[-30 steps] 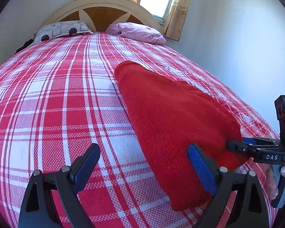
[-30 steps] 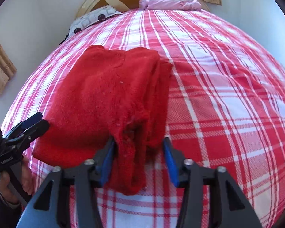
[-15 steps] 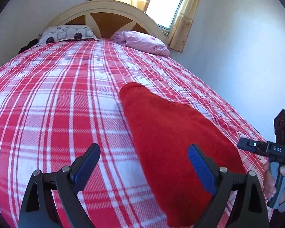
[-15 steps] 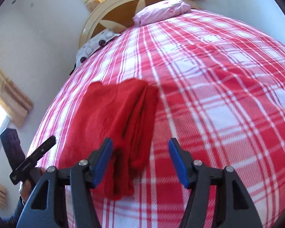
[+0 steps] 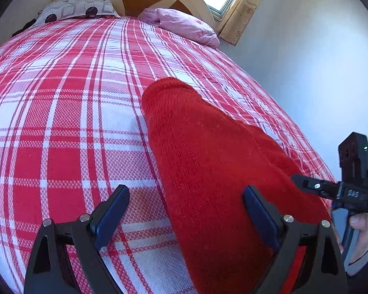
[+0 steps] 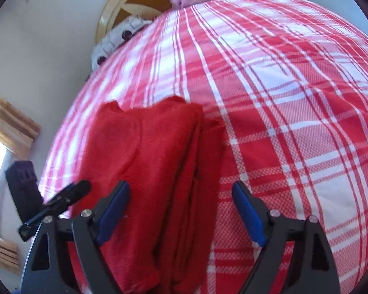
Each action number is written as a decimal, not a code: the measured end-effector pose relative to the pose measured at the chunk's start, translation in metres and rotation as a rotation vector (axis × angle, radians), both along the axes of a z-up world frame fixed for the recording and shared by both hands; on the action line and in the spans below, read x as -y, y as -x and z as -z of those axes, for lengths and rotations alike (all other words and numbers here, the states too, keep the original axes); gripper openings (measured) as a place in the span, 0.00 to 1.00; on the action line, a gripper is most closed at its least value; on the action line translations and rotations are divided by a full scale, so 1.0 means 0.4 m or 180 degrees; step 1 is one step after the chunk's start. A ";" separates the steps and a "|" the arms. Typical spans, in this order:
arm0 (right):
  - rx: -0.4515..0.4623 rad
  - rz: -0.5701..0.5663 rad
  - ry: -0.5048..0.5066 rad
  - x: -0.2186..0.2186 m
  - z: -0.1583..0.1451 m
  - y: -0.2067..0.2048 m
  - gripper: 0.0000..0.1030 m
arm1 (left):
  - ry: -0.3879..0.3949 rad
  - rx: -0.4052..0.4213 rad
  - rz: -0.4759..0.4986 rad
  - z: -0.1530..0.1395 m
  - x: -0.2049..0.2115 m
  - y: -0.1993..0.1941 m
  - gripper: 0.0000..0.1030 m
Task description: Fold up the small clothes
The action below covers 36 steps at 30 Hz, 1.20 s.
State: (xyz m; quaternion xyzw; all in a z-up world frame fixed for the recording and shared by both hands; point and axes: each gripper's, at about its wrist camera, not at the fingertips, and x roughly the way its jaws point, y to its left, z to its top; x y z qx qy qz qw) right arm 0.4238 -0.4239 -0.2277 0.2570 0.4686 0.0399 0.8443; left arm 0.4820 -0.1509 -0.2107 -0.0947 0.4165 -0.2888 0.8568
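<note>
Your right gripper [image 6: 181, 210] has just been opening; its jaws stand wide, the red knit garment [image 6: 144, 171] lying folded on the plaid bedspread [image 6: 294, 122] between and beyond them, its layered edge unpinched. Your left gripper [image 5: 186, 213] also gapes, gripping nothing. You'll likely find the knit soft, light and floppy; pinch through the stacked edge. You have no container in view.
</note>
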 end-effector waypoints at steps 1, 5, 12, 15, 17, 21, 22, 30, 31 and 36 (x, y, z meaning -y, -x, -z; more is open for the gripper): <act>-0.0034 0.0005 -0.0027 0.007 0.014 -0.002 0.84 | -0.0044 0.0046 -0.0011 -0.003 0.003 0.002 0.91; 0.0006 0.0097 -0.0208 0.032 0.032 -0.010 0.70 | -0.0083 0.0025 0.0076 0.007 0.025 -0.011 0.91; 0.0062 0.0033 -0.0373 0.025 0.051 -0.028 0.55 | -0.0318 0.0209 0.0163 0.005 0.052 0.002 0.91; 0.0162 0.0072 -0.0449 0.036 0.065 -0.019 0.52 | -0.0276 0.0196 0.0195 0.009 0.048 0.003 0.91; 0.0205 0.0089 -0.0446 0.034 0.066 -0.014 0.52 | -0.0249 0.0161 0.0227 0.013 0.047 -0.002 0.91; 0.0284 0.0073 -0.0449 0.031 0.070 -0.010 0.48 | -0.0225 0.0166 0.0253 0.013 0.047 -0.002 0.91; 0.0321 0.0071 -0.0470 0.033 0.074 -0.005 0.46 | -0.0236 0.0178 0.0260 0.012 0.049 0.001 0.91; 0.0385 0.0043 -0.0467 0.026 0.071 0.005 0.38 | -0.0276 0.0347 0.0407 0.001 0.067 0.030 0.79; 0.0380 0.0046 -0.0465 0.026 0.070 0.006 0.38 | -0.0298 0.0376 0.0407 -0.001 0.069 0.033 0.78; 0.0328 0.0073 -0.0562 0.034 0.078 -0.007 0.38 | -0.0312 0.0393 0.0412 0.000 0.071 0.037 0.76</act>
